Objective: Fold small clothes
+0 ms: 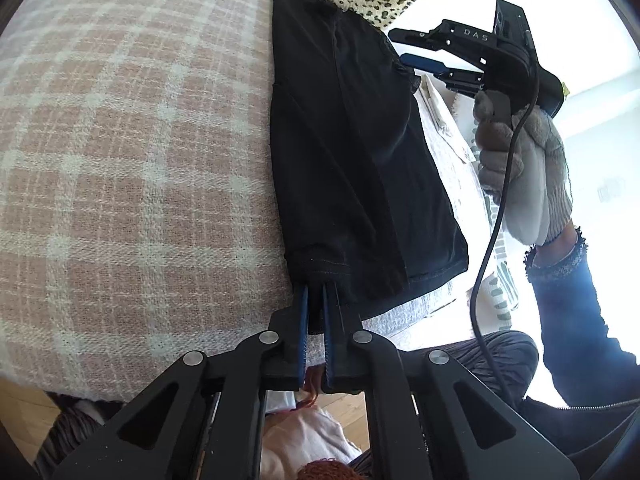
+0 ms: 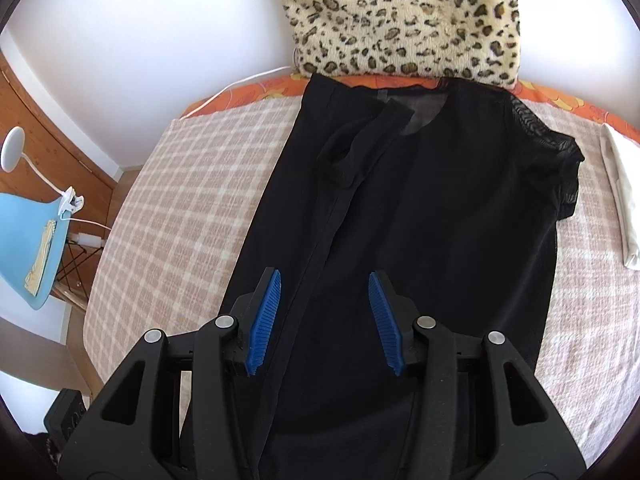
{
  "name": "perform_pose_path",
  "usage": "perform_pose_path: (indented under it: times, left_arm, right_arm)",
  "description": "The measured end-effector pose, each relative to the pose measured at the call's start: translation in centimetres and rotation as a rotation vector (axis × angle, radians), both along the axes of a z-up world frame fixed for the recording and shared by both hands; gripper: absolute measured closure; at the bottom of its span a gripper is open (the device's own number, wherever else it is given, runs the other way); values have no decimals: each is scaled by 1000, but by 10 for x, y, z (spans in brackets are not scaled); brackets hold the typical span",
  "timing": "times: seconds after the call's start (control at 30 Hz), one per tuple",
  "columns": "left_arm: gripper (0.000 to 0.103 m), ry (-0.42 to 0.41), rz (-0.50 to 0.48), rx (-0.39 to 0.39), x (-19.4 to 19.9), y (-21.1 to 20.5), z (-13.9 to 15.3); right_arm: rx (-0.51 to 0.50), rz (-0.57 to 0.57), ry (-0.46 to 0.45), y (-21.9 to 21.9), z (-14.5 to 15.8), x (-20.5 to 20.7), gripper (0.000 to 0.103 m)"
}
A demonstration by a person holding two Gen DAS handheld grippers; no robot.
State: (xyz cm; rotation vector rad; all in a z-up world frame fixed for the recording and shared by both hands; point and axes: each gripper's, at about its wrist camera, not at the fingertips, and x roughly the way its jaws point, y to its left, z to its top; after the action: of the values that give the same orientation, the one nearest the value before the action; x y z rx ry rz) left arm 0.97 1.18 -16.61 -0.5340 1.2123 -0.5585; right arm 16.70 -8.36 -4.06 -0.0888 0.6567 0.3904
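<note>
A black top (image 2: 420, 240) lies on the pink checked bedcover (image 2: 180, 208), its left side folded over toward the middle, one sheer sleeve out at the right. My left gripper (image 1: 316, 292) is shut on the black top's (image 1: 344, 152) bottom hem and holds that corner lifted. My right gripper (image 2: 324, 280) is open and empty, hovering above the top's lower middle. It also shows in the left wrist view (image 1: 408, 46), open, by the far edge of the cloth, held by a gloved hand (image 1: 520, 168).
A leopard-print cushion (image 2: 404, 20) stands at the head of the bed against the wall. A folded white cloth (image 2: 620, 200) lies at the right. A blue table (image 2: 28, 240) with a clip lamp (image 2: 12, 148) stands left of the bed.
</note>
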Motion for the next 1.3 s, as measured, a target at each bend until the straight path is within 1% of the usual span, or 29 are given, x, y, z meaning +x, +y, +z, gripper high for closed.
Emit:
perform_pose_path:
  times: [0.07,0.17,0.2,0.33,0.43,0.47,0.53,0.57,0.6,0.63,0.67,0.7,0.8,0.83,0.9,0.93,0.97,1.0,1.03,1.07,1.1,1.17,1.23,1.3]
  left_arm:
    - [99,3,0,5,-5,1,-1]
    - [101,-2,-29,39,-14,-4,-6]
    - [102,-11,-30,39,-18,-4,-6]
    - [102,-23,-16,51,-23,2,-5]
    - [100,-54,-15,116,-26,5,1]
    - [95,-69,-18,135,-27,4,5]
    - [91,-102,-20,161,-30,1,13]
    - [78,-109,-16,180,-28,-3,16]
    - [58,-111,-3,194,-27,-3,18]
    - [49,-114,15,199,-26,-1,20]
    - [45,-121,39,201,-25,2,20]
    - [45,-119,57,196,-24,5,20]
    - [45,-77,127,137,-17,19,15]
    - [45,-68,135,116,-14,21,12]
    - [49,-66,135,103,-7,19,10]
    - [54,-62,132,92,-5,19,7]
    - [64,-44,130,78,-2,18,4]
    - [79,-25,128,57,0,19,1]
    - [84,-11,122,35,3,13,-1]
    - [90,-7,113,29,2,12,-2]
    - [99,-11,104,31,1,10,-3]
    - [100,-14,88,31,-2,7,-3]
    - [101,-17,86,26,-6,7,-1]
    - [101,-21,90,33,-6,7,-2]
  right_arm:
    - [-22,-2,-2,2,-11,-3,54]
    - [-5,-17,9,-5,-17,-2,54]
    - [2,-26,8,-10,-17,-3,54]
    - [24,-54,-11,-32,-11,-11,54]
    - [54,-76,-35,-59,-2,-26,54]
    - [61,-86,-46,-69,1,-32,54]
    - [80,-109,-65,-91,6,-44,54]
    - [88,-122,-72,-101,8,-49,54]
    - [97,-136,-80,-112,10,-54,54]
    - [107,-150,-86,-123,12,-58,54]
    - [118,-161,-91,-132,13,-62,54]
    - [133,-169,-94,-142,14,-65,54]
    - [179,-194,-95,-164,13,-74,54]
    - [189,-195,-89,-168,11,-76,54]
    - [197,-177,-68,-170,4,-79,54]
    - [192,-169,-59,-168,0,-81,54]
    - [184,-160,-56,-165,-4,-84,54]
    - [180,-151,-56,-161,-7,-87,54]
    - [179,-144,-56,-158,-9,-89,54]
    - [177,-140,-58,-155,-11,-91,54]
    - [173,-141,-61,-152,-12,-93,54]
    - [172,-130,-49,-146,-16,-94,54]
    - [176,-100,-19,-136,-23,-94,54]
    - [155,-71,-3,-120,-28,-92,54]
